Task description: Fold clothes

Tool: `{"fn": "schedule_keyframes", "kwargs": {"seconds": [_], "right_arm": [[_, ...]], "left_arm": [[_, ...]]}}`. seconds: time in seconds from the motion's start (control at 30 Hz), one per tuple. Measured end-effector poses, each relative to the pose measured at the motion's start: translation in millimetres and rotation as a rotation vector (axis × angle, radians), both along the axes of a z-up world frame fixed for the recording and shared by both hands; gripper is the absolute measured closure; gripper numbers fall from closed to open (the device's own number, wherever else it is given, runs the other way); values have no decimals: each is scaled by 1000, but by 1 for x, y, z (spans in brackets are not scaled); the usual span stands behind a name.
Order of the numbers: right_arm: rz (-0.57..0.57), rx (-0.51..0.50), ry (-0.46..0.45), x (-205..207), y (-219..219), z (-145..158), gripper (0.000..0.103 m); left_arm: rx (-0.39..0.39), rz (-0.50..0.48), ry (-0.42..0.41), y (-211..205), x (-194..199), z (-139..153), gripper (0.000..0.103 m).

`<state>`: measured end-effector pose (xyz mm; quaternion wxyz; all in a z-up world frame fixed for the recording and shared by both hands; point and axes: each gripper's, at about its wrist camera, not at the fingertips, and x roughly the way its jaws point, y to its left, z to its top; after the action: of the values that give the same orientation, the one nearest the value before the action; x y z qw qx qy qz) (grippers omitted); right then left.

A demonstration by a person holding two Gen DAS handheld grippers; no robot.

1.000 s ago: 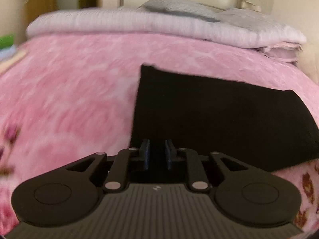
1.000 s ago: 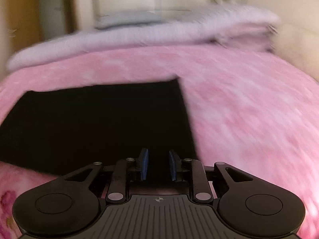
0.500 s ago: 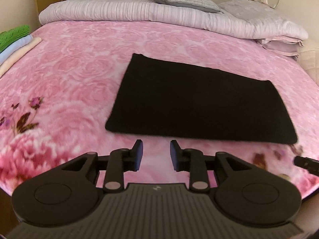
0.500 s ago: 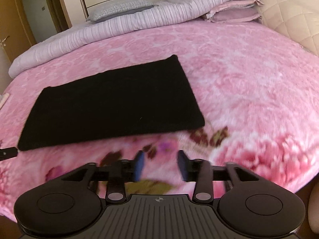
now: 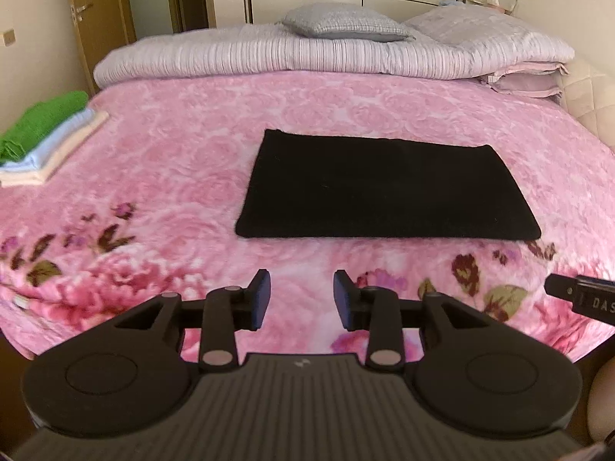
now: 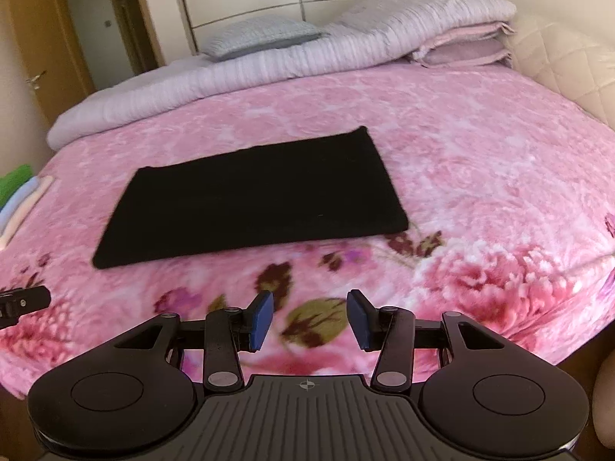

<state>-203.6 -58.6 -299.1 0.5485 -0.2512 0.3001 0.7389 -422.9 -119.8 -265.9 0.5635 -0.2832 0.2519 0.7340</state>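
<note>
A black garment (image 5: 384, 188) lies folded flat as a rectangle on the pink flowered blanket (image 5: 173, 176); it also shows in the right wrist view (image 6: 253, 199). My left gripper (image 5: 301, 294) is open and empty, above the blanket's near part, short of the garment's front edge. My right gripper (image 6: 309, 317) is open and empty, also back from the front edge. The right gripper's tip (image 5: 576, 296) shows at the right of the left wrist view, and the left gripper's tip (image 6: 23, 301) at the left of the right wrist view.
A stack of folded clothes, green on top (image 5: 42, 130), lies at the bed's left side. A rolled lilac quilt (image 5: 307, 57) and pillows (image 5: 346, 25) lie across the far end. A padded headboard (image 6: 557, 65) stands at the right.
Both grippers opened, let go of the black garment and pulled back toward the bed's near edge. The garment now lies flat and farther away.
</note>
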Motion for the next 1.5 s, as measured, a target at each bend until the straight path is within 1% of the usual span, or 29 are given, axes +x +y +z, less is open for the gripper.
{"fn": "schedule_keyframes", "kwargs": {"seconds": [0.27,0.43,0.57,0.73,0.9,1.03,1.1,1.13,1.17,1.23,1.27,1.37,1.4,1.47,1.5], "right_arm": [[48,43,8,-7,-22,14,57],[59,69,7,-8,-32,22,57],[44,82,-6,-5,-37,26,57],[17,91,-29,0,-39,28,57],[1,77,-55,0,-34,24,57],[-11,46,-60,0,-22,14,57],[-20,19,-42,1,-13,5,57],[-27,-1,-11,4,-7,-2,57],[-34,-23,40,8,-1,-10,57],[-58,-74,155,20,11,-29,57],[-90,-111,236,29,17,-39,57],[-219,-235,548,64,35,-74,57],[-259,-268,622,72,41,-83,56],[-324,-297,714,84,55,-93,53],[-353,-299,750,88,63,-97,45]], "left_arm": [[38,9,29,-36,6,15,70],[61,8,34,-46,5,22,69],[79,-10,18,-49,4,23,68],[79,-33,-10,-47,0,16,66],[57,-34,-36,-39,-8,3,65],[32,-30,-58,-26,-16,-9,65],[26,-21,-83,-21,-23,-17,64],[24,-13,-104,-17,-28,-22,62],[22,-1,-133,-13,-34,-26,61],[19,51,-247,-4,-52,-40,61],[17,78,-304,0,-62,-47,61],[15,163,-479,17,-89,-68,61],[18,194,-538,24,-97,-74,61],[35,254,-628,39,-110,-85,60],[43,285,-670,49,-117,-91,60]]}}
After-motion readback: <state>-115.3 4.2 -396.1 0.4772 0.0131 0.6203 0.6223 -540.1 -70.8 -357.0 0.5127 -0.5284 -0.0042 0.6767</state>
